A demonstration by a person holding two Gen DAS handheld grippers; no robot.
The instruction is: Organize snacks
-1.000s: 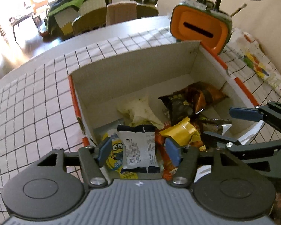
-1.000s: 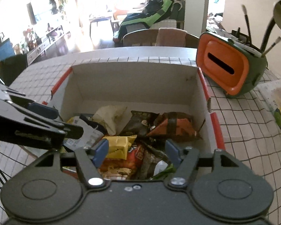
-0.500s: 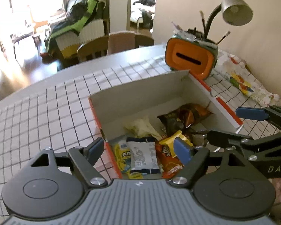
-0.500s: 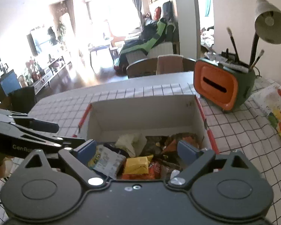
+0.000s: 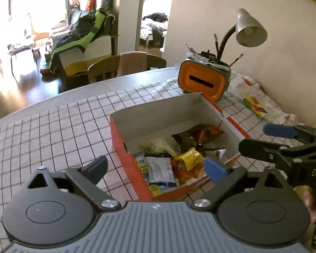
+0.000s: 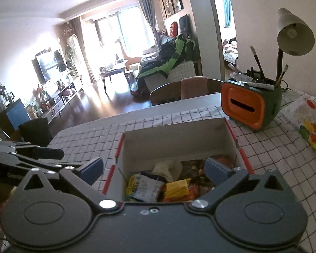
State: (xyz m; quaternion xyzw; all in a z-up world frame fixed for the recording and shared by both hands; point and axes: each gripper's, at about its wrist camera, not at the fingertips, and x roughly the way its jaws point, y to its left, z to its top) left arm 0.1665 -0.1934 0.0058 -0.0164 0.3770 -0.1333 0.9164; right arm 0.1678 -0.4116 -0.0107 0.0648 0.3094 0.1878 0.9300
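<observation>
An open cardboard box [image 5: 124, 145], orange-red outside and white inside, stood on the checked tablecloth. Loose snack packets lay heaped at its near end: a white-and-dark packet [image 5: 160, 169] flat over a yellow cartoon-printed packet [image 5: 142, 167], a small yellow packet [image 5: 188, 158] tilted on orange wrappers, a dark brown-orange bag [image 5: 197, 135] farther in, and a pale crumpled wrapper [image 5: 155, 144] beside it.
</observation>
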